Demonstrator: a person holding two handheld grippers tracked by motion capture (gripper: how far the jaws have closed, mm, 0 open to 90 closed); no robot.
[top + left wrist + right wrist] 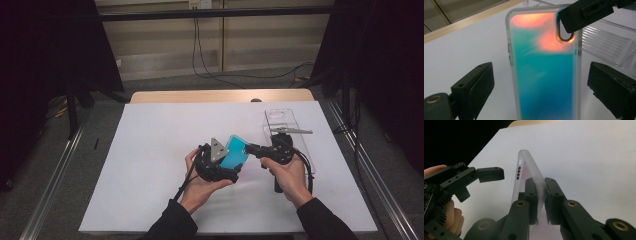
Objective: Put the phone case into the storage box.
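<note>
- My right claw [541, 195] is clamped tight on the phone case [529, 173]; its two jaws pinch the case's thin wall from both faces, near the camera cut-out end.
- In the high view the same right claw [252, 149] comes in from the right and holds the phone case [235, 152] clear of the white sheet [150, 165], roughly midway between my two hands.
- My left claw [539, 97] stands wide open. The phone case [544, 75] sits between its jaws, with a gap on each side; neither pad touches it.
- In the high view the left claw [227, 167] lies just below and left of the case, so it is the nearer free claw and the case lies straight ahead of it.
- Long axis: seen from the left claw, the case runs lengthwise away from the claw, the camera cut-out at the far end, where the right claw grips. The coloured back faces the left claw's camera.
- In the high view the long axis is tilted, the gripped end up and to the right.
- Judgement: closing the left claw across the case's width would take it by its two long edges.
- A clear plastic tray [287, 130] lies on the sheet beyond the right hand [289, 175], apart from the case.
</note>
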